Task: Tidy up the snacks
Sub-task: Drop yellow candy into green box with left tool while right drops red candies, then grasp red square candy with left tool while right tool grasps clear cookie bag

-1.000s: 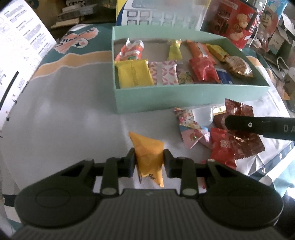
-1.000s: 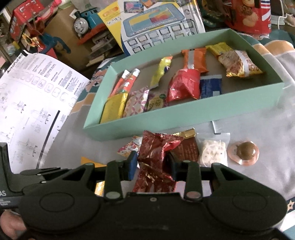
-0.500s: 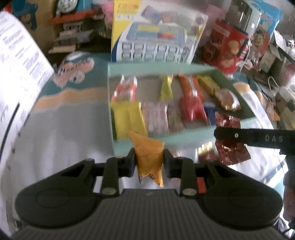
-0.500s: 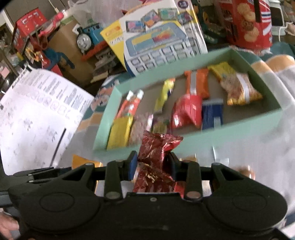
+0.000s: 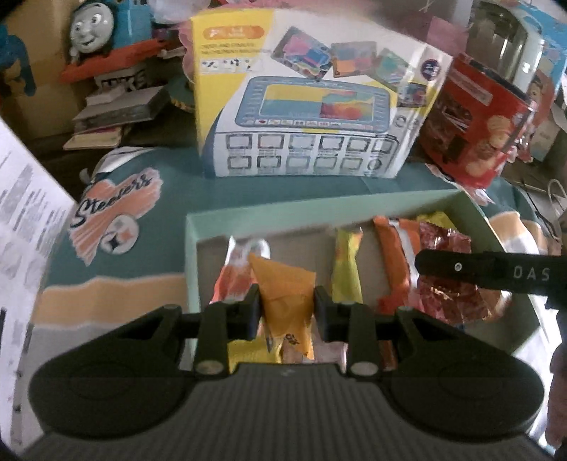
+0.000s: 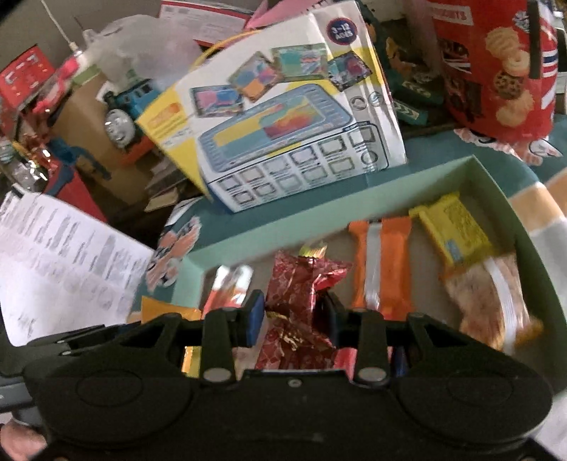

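Note:
My left gripper (image 5: 286, 308) is shut on an orange snack packet (image 5: 283, 294) and holds it over the left part of the mint-green box (image 5: 269, 221). My right gripper (image 6: 294, 315) is shut on a crinkly dark red foil packet (image 6: 301, 283), held above the middle of the same box (image 6: 269, 234). In the left wrist view the right gripper's black finger (image 5: 489, 271) crosses at the right with the red packet (image 5: 446, 298) under it. Several wrapped snacks lie inside the box, among them an orange bar (image 6: 382, 269) and a yellow bar (image 6: 453, 230).
A toy tablet carton (image 5: 312, 106) stands right behind the box. A red biscuit bag (image 5: 475, 127) sits at the back right, a toy train (image 5: 95, 28) at the back left. A printed paper sheet (image 6: 60, 262) lies on the left. A patterned cloth (image 5: 113, 212) covers the table.
Both grippers have risen and travelled forward from the loose snacks on the cloth to above the box, each keeping its packet. The loose pile has dropped out of sight.

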The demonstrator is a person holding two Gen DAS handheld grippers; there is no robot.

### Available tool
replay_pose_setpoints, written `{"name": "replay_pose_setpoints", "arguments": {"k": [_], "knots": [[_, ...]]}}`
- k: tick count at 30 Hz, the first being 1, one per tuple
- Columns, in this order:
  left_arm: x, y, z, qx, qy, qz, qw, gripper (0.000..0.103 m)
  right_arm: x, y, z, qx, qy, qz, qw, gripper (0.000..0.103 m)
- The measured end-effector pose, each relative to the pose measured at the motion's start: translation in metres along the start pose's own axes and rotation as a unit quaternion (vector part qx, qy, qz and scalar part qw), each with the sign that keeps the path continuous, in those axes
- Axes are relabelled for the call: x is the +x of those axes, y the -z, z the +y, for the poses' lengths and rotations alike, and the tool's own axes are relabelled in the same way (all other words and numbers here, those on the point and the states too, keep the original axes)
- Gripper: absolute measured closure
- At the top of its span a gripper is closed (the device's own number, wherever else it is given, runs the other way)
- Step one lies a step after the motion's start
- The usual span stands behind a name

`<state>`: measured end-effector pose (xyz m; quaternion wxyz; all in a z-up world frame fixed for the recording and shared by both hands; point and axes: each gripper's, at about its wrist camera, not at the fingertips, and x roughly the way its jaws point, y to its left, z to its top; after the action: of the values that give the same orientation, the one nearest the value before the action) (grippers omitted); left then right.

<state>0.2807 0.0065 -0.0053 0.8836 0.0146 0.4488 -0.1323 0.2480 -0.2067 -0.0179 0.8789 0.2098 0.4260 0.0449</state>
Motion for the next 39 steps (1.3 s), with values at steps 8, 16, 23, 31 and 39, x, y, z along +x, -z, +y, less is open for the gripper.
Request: {"name": "replay_pose_setpoints", "arguments": {"k": [8,16,23,31,39], "knots": [[0.052,-0.033,-0.003,-0.017,-0.015,0.012,0.9997,0.056,0.041,-0.027,-0.009,-0.001,0.008,0.001,1.0,0.065],[0.054,-0.027,-0.002,-0.009,-0.062,0.009,0.998,0.002,0.037,-0.025,-0.008,-0.004,0.02,-0.009,1.0,0.0],[0.026,-0.01,-0.007,-0.005,-0.061,0.01,0.9981,0.0,0.013,-0.009,-0.009,0.022,0.021,-0.006,1.0,0.0],[-0.023,0.022,-0.016,-0.004,-0.05,0.002,0.9987,0.0,-0.039,0.022,-0.001,0.009,0.014,-0.013,1.0,0.0],[-0.06,0.082,-0.032,0.01,-0.023,0.019,0.9995,0.0,-0.082,0.073,-0.009,0.013,0.008,0.002,1.0,0.0]]}}
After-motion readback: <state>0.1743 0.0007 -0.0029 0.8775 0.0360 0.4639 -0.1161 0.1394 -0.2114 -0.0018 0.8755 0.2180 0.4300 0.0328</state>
